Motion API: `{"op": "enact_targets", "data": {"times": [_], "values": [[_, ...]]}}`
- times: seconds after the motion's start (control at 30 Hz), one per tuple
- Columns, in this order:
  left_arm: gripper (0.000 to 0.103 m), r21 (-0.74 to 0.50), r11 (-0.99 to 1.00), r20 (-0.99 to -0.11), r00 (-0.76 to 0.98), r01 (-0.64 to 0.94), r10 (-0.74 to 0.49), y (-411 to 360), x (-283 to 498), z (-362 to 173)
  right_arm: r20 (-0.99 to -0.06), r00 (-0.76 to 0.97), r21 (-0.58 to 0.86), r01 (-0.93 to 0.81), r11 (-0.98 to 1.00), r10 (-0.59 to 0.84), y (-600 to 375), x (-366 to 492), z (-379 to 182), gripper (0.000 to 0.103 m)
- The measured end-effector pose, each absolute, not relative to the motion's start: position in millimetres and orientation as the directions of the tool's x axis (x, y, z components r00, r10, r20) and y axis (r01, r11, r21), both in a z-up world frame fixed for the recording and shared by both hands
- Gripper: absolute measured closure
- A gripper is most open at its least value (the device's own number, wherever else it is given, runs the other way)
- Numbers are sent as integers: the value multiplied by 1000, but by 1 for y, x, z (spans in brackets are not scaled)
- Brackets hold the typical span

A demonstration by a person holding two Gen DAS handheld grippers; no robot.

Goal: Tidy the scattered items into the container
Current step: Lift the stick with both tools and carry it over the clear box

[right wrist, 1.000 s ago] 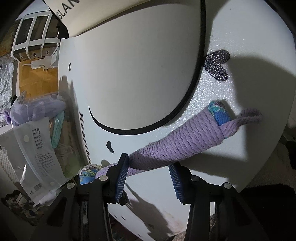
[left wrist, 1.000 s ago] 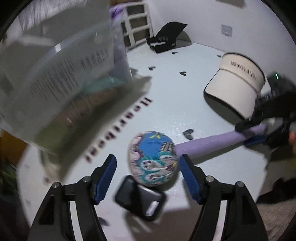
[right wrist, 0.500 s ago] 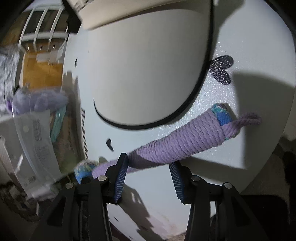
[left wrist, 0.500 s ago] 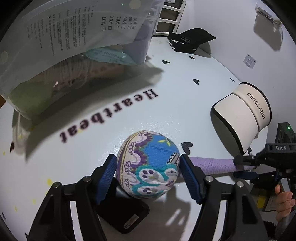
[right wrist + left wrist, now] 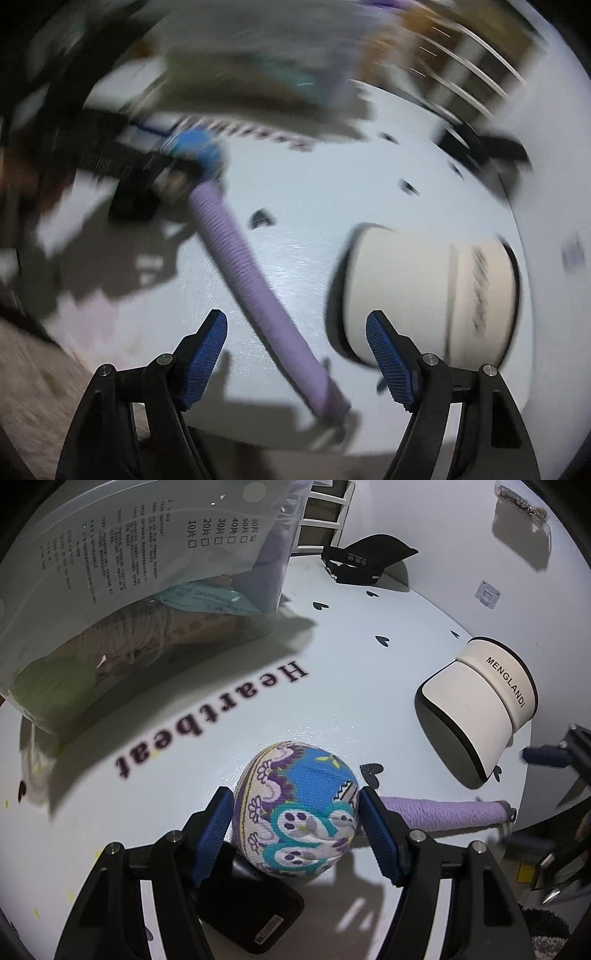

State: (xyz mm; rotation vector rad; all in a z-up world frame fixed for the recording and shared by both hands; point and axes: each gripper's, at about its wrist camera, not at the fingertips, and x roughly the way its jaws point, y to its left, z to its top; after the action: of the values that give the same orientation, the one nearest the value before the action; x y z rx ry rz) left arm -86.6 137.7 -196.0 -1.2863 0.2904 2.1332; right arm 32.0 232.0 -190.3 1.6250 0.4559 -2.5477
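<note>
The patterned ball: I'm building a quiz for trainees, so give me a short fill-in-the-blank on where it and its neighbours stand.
1. The patterned ball sits between the pads of the ____ tool.
2. The rope-wrapped handle joined to the ball is ____ in colour.
3. The word printed on the table is ____.

Missing words: left; purple; Heartbeat
</note>
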Motion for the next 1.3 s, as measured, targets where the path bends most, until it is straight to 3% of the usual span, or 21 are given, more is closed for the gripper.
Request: {"op": "enact_targets", "data": {"times": [0.1,0.3,0.33,0.37,0.4,0.43,0.77,0.83,0.87,1.07,1.3], "values": [[34,-126,-767,-858,-319,-629,403,131,-92,-191,-888,-451,-258,337,-905,86,214,28,-212,25],[34,-128,-767,-853,-325,-629,408,134,-92,-192,-906,-412,-258,365,-895,93,205,11,-236,26],[34,-127,-768,-852,-327,-628,409,134,-92,-192,-907,-407,-270,370,-889,107,203,9,-238,33],[34,-128,-768,-851,-329,-628,410,134,-92,-193,-905,-405,-290,376,-880,126,201,8,-241,57],[34,-129,-768,-849,-330,-627,412,134,-92,-193,-903,-404,-310,381,-871,145,198,7,-245,67],[34,-130,-768,-848,-331,-627,413,135,-92,-193,-898,-414,-317,380,-869,147,198,7,-245,71],[20,-162,-812,-866,-314,-560,389,125,-90,-206,-884,-449,-333,415,-847,128,197,9,-248,73],[21,-178,-815,-869,-301,-551,393,125,-91,-209,-884,-451,-329,422,-845,119,198,8,-249,73],[30,-194,-814,-865,-296,-547,405,125,-92,-208,-885,-452,-327,425,-844,115,198,8,-250,74],[32,-196,-821,-866,-298,-537,401,130,-93,-205,-900,-430,-277,432,-858,74,204,5,-248,75],[33,-135,-811,-818,-397,-569,415,133,-77,-174,-866,-489,-339,424,-840,103,204,9,-229,76]]}}
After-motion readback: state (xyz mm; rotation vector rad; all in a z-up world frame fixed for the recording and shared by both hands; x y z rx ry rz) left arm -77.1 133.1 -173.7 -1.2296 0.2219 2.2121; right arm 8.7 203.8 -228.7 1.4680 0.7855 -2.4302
